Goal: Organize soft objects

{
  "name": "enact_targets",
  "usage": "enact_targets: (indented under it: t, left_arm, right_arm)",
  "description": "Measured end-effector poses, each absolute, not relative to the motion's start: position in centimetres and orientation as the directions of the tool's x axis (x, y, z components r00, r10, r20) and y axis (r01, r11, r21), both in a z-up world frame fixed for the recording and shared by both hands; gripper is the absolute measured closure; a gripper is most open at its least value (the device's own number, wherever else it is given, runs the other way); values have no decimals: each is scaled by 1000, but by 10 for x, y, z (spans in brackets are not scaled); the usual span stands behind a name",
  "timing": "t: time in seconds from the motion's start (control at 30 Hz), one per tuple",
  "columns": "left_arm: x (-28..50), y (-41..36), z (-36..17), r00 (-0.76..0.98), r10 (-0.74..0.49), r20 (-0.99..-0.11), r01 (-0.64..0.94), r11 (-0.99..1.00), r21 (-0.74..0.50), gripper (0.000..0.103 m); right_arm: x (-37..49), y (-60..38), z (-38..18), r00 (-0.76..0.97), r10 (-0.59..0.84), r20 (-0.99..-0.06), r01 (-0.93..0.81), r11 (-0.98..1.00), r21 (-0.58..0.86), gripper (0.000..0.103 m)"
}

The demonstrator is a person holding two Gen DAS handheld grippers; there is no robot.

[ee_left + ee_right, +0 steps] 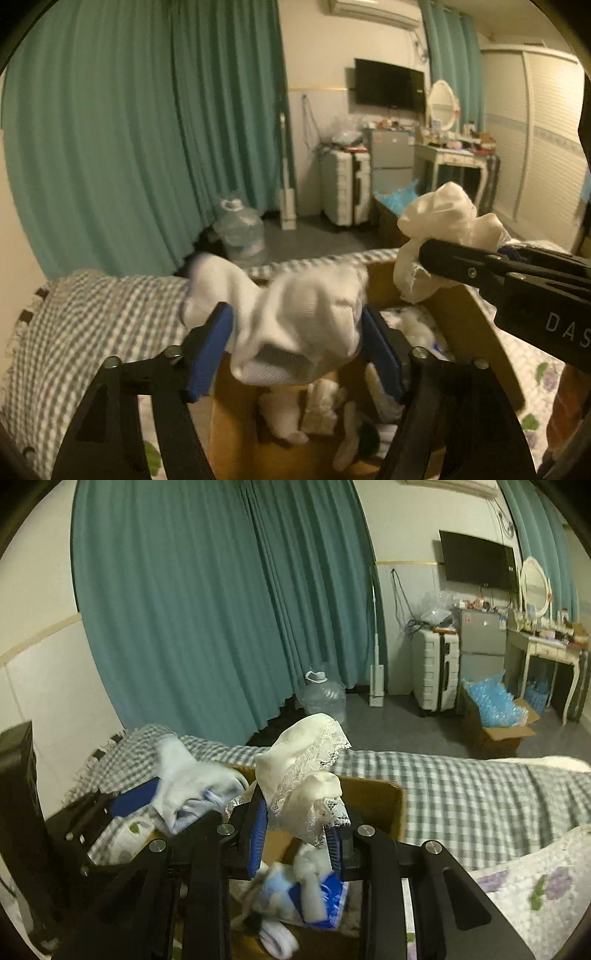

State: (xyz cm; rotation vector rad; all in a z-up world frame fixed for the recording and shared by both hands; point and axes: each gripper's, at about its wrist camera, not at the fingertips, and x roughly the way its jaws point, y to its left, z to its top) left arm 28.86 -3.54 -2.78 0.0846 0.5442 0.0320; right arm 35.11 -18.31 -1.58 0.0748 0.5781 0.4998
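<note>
My left gripper [295, 332] is shut on a bunched white sock [295, 317] and holds it above an open cardboard box [458, 317] on the bed. My right gripper [299, 830] is shut on a cream lace-trimmed cloth [306, 768] above the same box [373, 794]. In the left wrist view the right gripper comes in from the right with the cream cloth [443, 221]. In the right wrist view the left gripper holds the white sock [184, 779] at the left. Several rolled white socks [288, 413] lie inside the box.
The box sits on a bed with a grey checked blanket [461, 794] and a floral sheet [535, 886]. Teal curtains [147, 129] hang behind. A water jug [240, 232], a white suitcase [343, 184], a dressing table [454, 155] and a box of blue plastic [495, 709] stand across the floor.
</note>
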Motion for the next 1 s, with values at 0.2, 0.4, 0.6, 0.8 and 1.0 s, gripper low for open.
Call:
enact_targets:
  t: [0.2, 0.4, 0.6, 0.8, 1.0]
  left_arm:
    - [284, -28, -33, 845, 52, -532, -18, 997, 70, 29]
    - [277, -32, -32, 844, 83, -530, -28, 994, 109, 29]
    - [266, -35, -7, 850, 77, -522, -31, 995, 97, 29]
    - [218, -41, 58, 891, 61, -450, -28, 996, 80, 29]
    - [117, -51, 154, 964, 58, -258, -39, 996, 77, 29]
  right_arm:
    - [361, -172, -26, 702, 491, -515, -439, 869, 230, 71]
    - [368, -173, -32, 706, 482, -519, -394, 876, 277, 26]
    - [347, -191, -2, 738, 462, -492, -373, 887, 272, 26]
    - [286, -219, 58, 794, 410, -449, -354, 912, 207, 26]
    - [194, -249, 149, 876, 349, -332, -324, 937, 129, 13]
